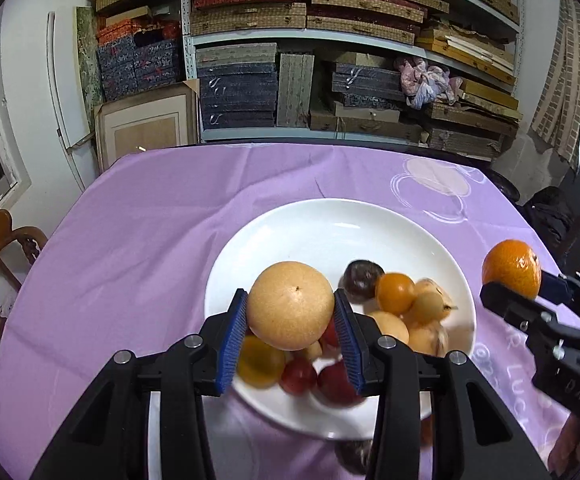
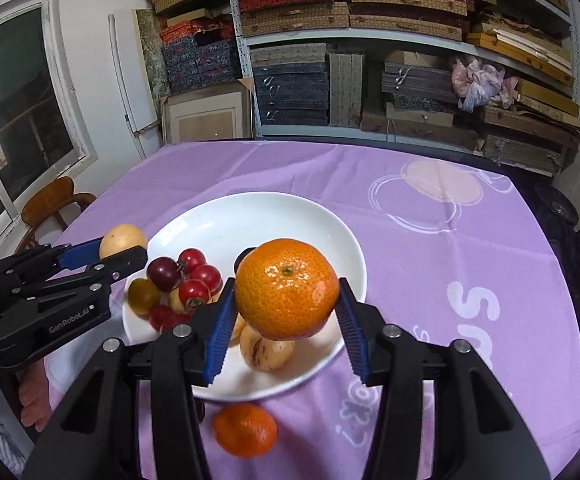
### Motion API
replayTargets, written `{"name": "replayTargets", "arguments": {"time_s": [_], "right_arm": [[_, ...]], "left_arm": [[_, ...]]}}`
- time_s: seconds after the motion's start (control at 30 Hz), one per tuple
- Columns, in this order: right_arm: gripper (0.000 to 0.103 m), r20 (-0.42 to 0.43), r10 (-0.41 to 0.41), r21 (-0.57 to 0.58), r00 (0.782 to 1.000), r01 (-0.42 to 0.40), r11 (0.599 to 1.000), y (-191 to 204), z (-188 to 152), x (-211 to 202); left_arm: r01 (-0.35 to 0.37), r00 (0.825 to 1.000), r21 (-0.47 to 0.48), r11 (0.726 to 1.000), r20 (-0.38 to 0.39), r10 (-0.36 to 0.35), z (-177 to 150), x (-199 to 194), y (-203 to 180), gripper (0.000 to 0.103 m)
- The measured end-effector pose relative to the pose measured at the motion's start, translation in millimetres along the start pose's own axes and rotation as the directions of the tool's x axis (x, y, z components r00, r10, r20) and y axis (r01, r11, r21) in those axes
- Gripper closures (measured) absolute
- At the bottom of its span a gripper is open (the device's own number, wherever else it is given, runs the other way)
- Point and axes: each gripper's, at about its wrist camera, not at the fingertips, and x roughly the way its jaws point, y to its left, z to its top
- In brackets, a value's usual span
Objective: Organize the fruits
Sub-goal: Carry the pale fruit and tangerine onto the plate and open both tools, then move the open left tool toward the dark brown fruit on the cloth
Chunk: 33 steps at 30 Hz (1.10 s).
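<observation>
Both grippers were loaded over the white plate (image 2: 329, 232) of small fruits: left gripper (image 1: 291, 320) pinched a pear (image 1: 290, 306), right gripper (image 2: 286, 312) a mandarin (image 2: 286, 289); another mandarin (image 2: 245, 429) lay on the cloth, unplaced.

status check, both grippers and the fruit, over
Left hand-held gripper shut on round tan pear. Right hand-held gripper shut on orange mandarin. Both over white round plate of fruit. Second mandarin on purple cloth, nothing blocking.
</observation>
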Motion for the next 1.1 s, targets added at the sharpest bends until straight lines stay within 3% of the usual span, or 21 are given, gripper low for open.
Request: {"name": "replayTargets", "arguments": {"time_s": [0.17,0.3,0.43,0.5,0.6,0.77,0.93,1.1], "right_arm": [[0.055,-0.063,-0.011,0.014,0.998,0.012,1.000,-0.9,24.1,59.3],[0.055,-0.114,-0.021,0.012,0.993,0.023,1.000,-5.1,28.9,95.6],[0.052,-0.107,-0.018,0.022,0.994,0.021,1.000,-14.2,28.7,103.0],[0.047,-0.086,0.004,0.046,0.996,0.000,0.999,-19.8,29.7,93.6],[0.046,-0.016,0.034,0.069,0.999,-0.032,0.997,-25.8,31.7,56.8],[0.011,0.142,0.038,0.108,0.989,-0.054,0.993,-34.1,8.5,-31.5],[0.009,0.188,0.051,0.196,0.981,-0.089,0.976,-51.3,-46.4,-77.7],[0.008,0.234,-0.001,0.297,0.972,-0.071,0.952,-74.1,-101.2,-86.4]], "left_arm": [[-0.023,0.998,-0.013,1.000,-0.065,0.022,30.7,55.1,-7.8,0.059],[-0.029,0.994,-0.023,0.999,-0.107,0.027,35.8,85.8,-8.2,0.059],[-0.033,0.995,-0.004,0.999,-0.094,0.033,30.7,91.5,-6.9,0.056],[-0.036,0.998,-0.014,0.999,-0.061,0.035,30.7,81.5,-4.3,0.040],[-0.019,1.000,-0.047,0.999,-0.024,0.018,29.3,56.3,4.0,0.038],[-0.004,1.000,-0.051,0.999,0.021,0.005,5.5,0.8,13.4,0.032],[-0.015,1.000,0.011,1.000,0.011,0.015,-48.7,-30.5,0.3,0.031],[-0.041,0.999,0.044,0.998,0.004,0.041,-92.6,-42.0,-11.9,0.031]]}}
